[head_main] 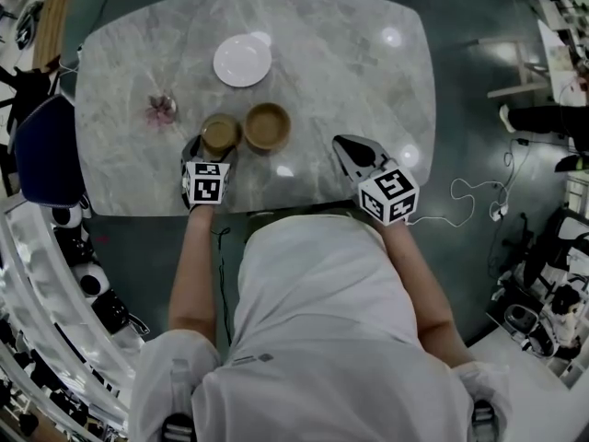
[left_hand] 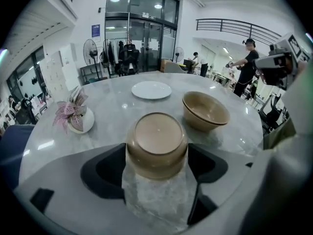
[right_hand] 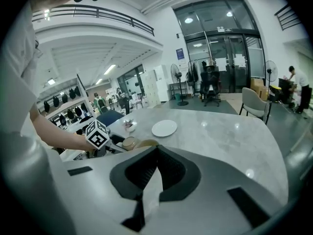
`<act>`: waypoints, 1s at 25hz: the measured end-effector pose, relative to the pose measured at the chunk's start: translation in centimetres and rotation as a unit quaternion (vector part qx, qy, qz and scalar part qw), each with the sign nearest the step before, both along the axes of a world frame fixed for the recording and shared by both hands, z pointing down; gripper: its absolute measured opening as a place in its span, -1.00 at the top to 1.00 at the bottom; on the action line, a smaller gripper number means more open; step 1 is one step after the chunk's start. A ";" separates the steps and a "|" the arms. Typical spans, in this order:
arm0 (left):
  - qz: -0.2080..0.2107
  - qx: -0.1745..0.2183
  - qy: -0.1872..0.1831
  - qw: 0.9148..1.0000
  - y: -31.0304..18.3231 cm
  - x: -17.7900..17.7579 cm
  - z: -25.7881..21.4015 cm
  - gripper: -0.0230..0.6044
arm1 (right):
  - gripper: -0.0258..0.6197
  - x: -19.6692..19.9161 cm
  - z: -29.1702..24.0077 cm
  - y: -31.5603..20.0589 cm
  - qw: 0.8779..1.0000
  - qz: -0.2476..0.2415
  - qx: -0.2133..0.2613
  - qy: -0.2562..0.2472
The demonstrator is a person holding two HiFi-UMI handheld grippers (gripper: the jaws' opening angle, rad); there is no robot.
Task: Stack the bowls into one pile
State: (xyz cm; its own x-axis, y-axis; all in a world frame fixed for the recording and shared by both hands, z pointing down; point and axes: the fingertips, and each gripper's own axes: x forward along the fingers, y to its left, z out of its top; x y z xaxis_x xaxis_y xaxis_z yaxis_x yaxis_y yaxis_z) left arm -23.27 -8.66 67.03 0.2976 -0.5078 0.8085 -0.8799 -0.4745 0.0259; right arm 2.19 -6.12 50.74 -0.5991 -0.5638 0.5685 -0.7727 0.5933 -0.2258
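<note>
Straddling a base-up tan bowl on the marble table, the left gripper has its jaws spread wide, pads not pressing it. An upright bowl sits just beside it at 3 o'clock. The right gripper, at 4 o'clock, is closed and empty.

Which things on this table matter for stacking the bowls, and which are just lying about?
For the job:
- upside-down bowl
- upright bowl

Just lying about:
- white plate
- small potted plant
</note>
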 end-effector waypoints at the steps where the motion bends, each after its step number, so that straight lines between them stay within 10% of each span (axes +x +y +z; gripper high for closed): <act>1: 0.003 0.001 -0.001 1.000 -0.1 0.1 0.1 -0.30 | 0.90 0.1 0.0 0.1 1.000 0.002 -0.001 0.001; 25: -0.046 0.016 0.040 0.998 0.6 -0.2 -3.3 -0.29 | 0.89 0.6 -0.2 -0.1 1.000 -0.012 0.001 -0.021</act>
